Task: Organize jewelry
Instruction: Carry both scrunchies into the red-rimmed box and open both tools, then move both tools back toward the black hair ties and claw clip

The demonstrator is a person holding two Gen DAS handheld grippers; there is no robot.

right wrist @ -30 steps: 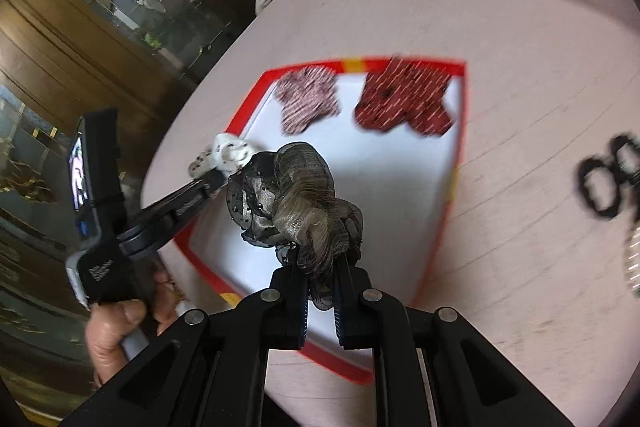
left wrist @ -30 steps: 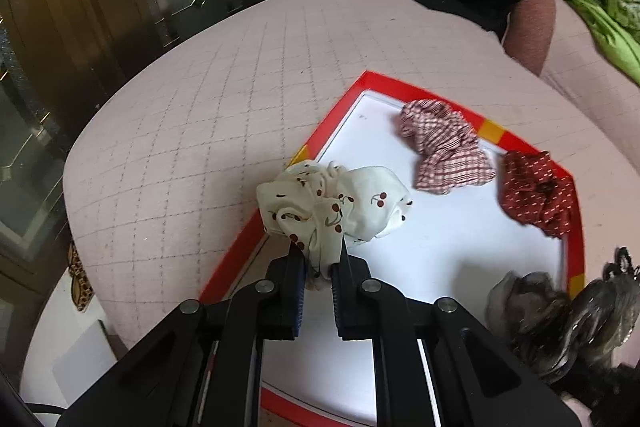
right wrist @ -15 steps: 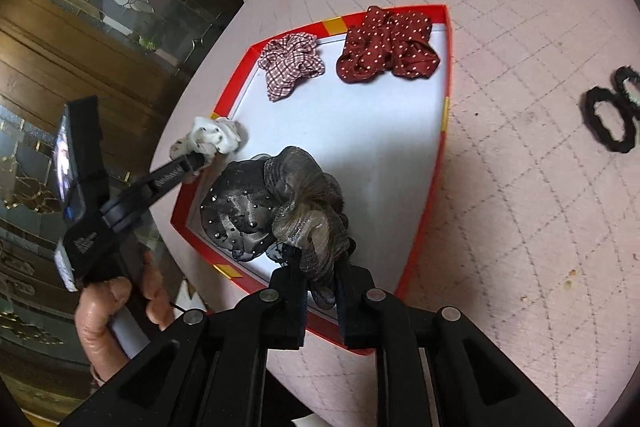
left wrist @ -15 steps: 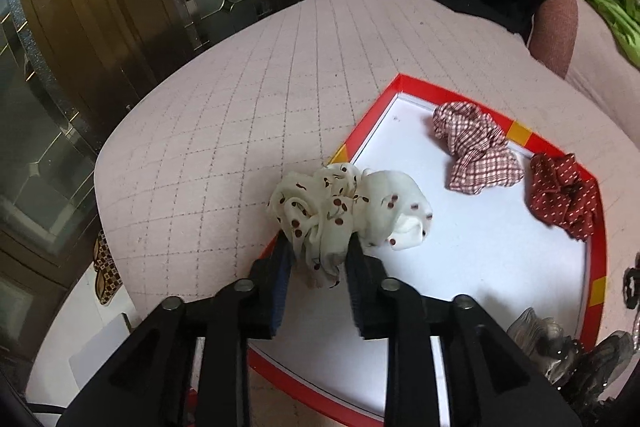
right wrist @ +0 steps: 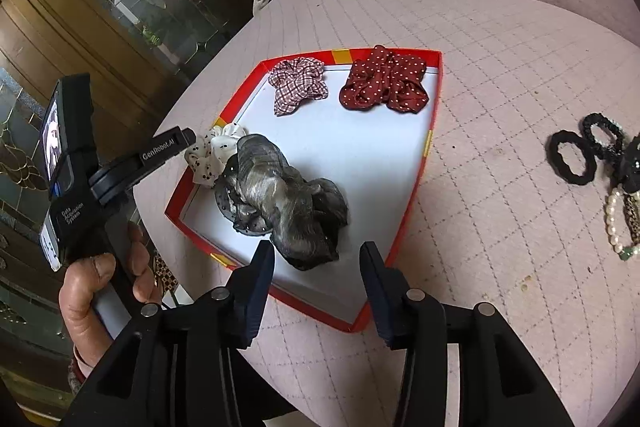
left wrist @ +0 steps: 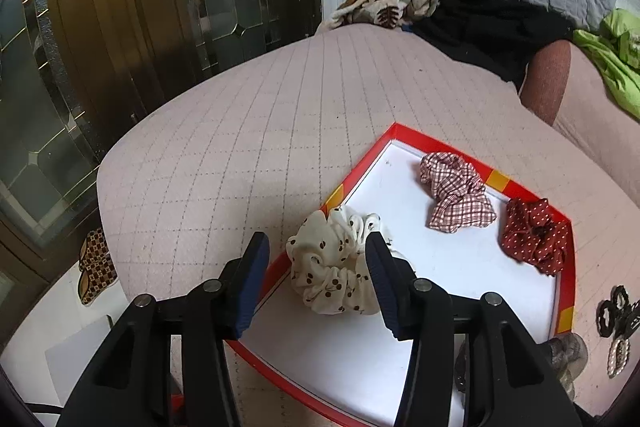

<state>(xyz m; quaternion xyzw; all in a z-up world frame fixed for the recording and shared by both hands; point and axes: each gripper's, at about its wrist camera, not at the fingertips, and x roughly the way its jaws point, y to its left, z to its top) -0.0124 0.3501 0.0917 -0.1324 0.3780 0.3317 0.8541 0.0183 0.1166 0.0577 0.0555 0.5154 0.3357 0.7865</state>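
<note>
Left wrist view: left tool (left wrist: 316, 267) with jaws just opened, pads clear of the cream cherry-print fabric scrunchie (left wrist: 336, 263) lying between them at the near-left edge of the red-rimmed white shallow tray (left wrist: 564, 291); grey-brown sheer scrunchie barely visible at lower right. Right wrist view: right tool (right wrist: 316, 267) likewise just opened, holding nothing, grey-brown sheer scrunchie (right wrist: 288, 203) released on the tray floor; also a hand (right wrist: 100, 287) gripping the left tool, black hair ties (right wrist: 580, 151) and pearl bracelet (right wrist: 612, 223) on the pink quilted bed (right wrist: 500, 67).
</note>
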